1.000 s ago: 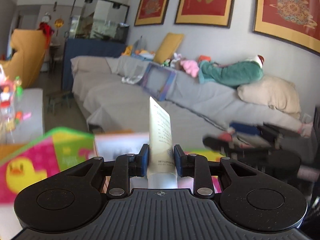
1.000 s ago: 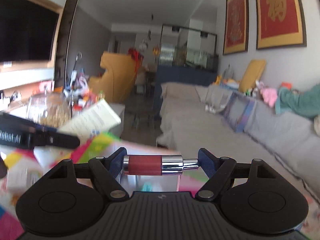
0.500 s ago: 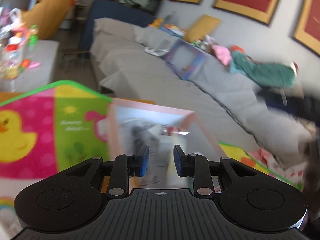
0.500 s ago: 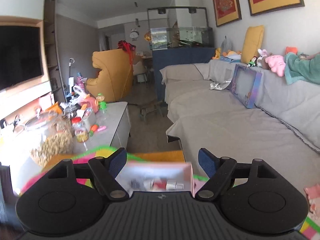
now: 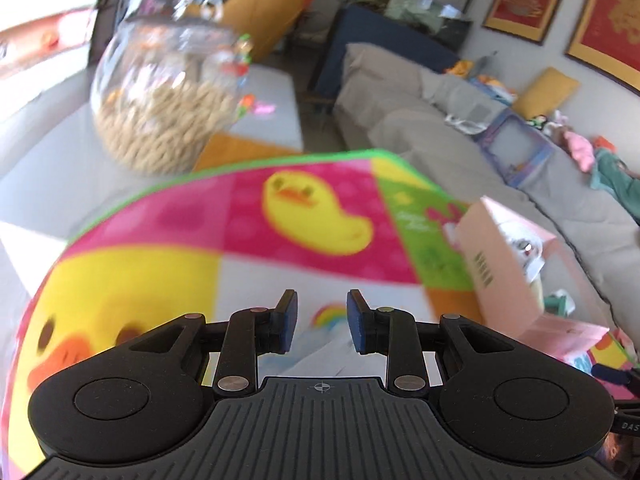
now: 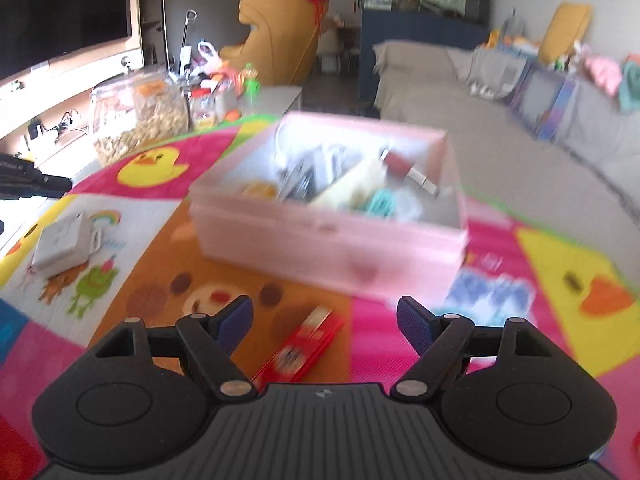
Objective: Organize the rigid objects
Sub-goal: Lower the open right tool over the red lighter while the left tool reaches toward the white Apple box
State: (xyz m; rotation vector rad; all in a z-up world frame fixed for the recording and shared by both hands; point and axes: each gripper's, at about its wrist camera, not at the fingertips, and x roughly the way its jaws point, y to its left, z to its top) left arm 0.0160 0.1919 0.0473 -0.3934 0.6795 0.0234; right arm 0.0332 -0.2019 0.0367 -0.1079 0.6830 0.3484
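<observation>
Right gripper [image 6: 325, 316] hangs wide open and empty over the colourful play mat [image 6: 560, 264] on the worktop. The red flat pack [image 6: 300, 350] lies just below and between its fingers, long axis slanting toward the pink box [image 6: 328, 236]. Left gripper [image 5: 319, 321], narrowly parted, holds nothing; the white box [image 6: 64, 242] sits on its side. Living room, grey sofa [image 6: 480, 128] behind.

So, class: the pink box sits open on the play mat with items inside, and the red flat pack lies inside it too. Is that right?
Not quite. The red flat pack lies on the play mat in front of the pink box, not inside it, as the right wrist view shows. The rest holds.
</observation>
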